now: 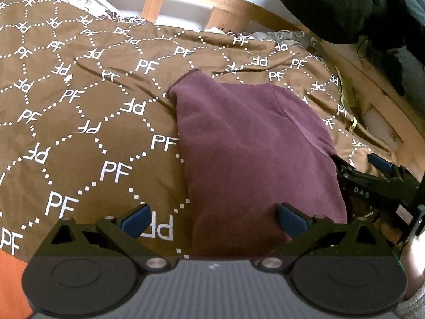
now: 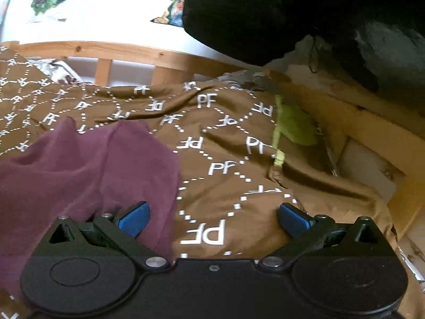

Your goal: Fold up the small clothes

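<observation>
purple garment (image 1: 252, 143) lying flat on the brown patterned bedspread (image 1: 79, 122), partly folded by the look of it, with a narrow end pointing toward the wooden bed frame (image 1: 228, 2) and one edge overlapping in a soft crease. near edge sitting just under the left gripper (image 1: 212, 220), fingers spread wide, holding nothing, straddling the left border of the cloth. right edge next to the right gripper (image 2: 212, 219), likewise gaping wide and empty, one blue pad (image 2: 134, 219) over the fabric and the other over bare bedspread. best done now, likely: lower each pair of fingers onto a near corner, pinch only the purple layer and not the bedspread beneath, lift together at even height, carry toward the far end, lay down with edges matched. beyond the bed, a dark bulky cloth (image 2: 265, 13) hanging above and a green scrap (image 2: 294, 125) by the frame, both well apart from the work.
</observation>
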